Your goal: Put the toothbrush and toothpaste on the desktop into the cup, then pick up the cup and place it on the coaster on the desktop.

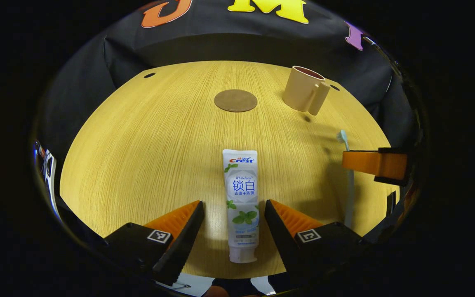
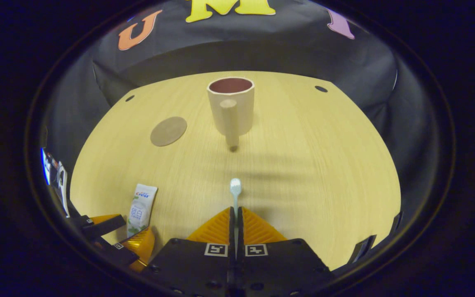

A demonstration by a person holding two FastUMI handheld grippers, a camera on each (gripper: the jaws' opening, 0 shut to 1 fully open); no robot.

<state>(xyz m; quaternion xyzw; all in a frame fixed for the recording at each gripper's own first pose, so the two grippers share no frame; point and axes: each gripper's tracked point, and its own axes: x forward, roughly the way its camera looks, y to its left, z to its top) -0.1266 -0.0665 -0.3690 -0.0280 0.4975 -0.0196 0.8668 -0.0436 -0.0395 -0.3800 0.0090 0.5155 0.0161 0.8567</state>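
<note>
A white toothpaste tube (image 1: 241, 202) lies flat on the wooden desktop, cap toward me, between the spread fingers of my open left gripper (image 1: 234, 206). My right gripper (image 2: 236, 211) is shut on the handle of a pale toothbrush (image 2: 235, 190), whose head points toward the cup. The beige cup (image 2: 231, 108) stands upright ahead with its handle facing me; in the left gripper view the cup (image 1: 304, 89) is at the far right. A round brown coaster (image 1: 236, 100) lies at the far middle. The right gripper (image 1: 353, 161) also shows at the right edge, holding the toothbrush (image 1: 342, 137).
The round wooden desktop (image 2: 303, 165) has small dark holes near its far edge (image 2: 320, 88). Black cloth walls close in behind it. The left gripper (image 2: 138, 231) and the toothpaste (image 2: 140, 208) show at the lower left of the right gripper view.
</note>
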